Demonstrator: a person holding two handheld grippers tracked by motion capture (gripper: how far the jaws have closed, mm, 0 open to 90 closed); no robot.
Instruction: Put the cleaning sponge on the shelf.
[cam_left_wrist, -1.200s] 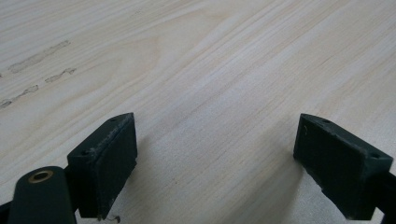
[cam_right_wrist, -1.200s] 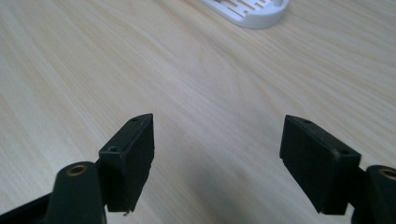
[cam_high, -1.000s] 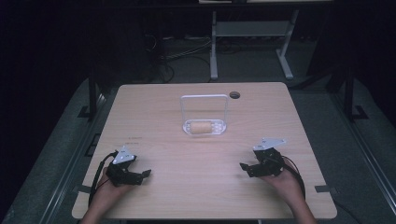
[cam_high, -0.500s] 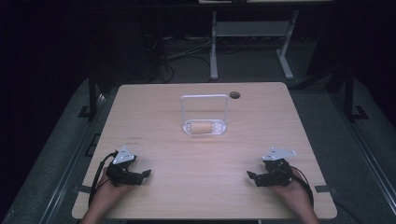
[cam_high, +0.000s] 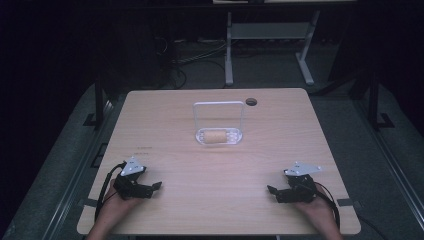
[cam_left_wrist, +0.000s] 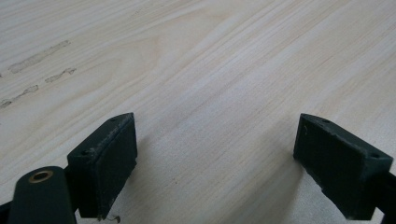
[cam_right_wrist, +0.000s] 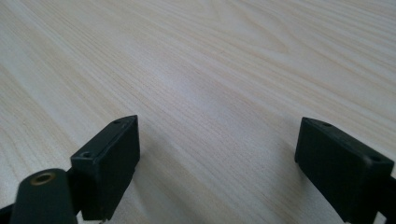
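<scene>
**Open fingers over bare wood**

The right gripper (cam_right_wrist: 219, 163) has just been opening; its two black fingers (cam_right_wrist: 109, 163) stand wide apart, nothing between them. Pale, grained tabletop (cam_right_wrist: 210, 70) lies just beneath and stretches ahead of the fingers.

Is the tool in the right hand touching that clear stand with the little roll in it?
Apart. The high view shows the right tool at the table's near edge, with bare wood between it and the clear stand farther back.

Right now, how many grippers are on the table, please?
2. The left gripper is near the table's front left corner; the right gripper is near its front right corner. Both are open and empty.
</scene>
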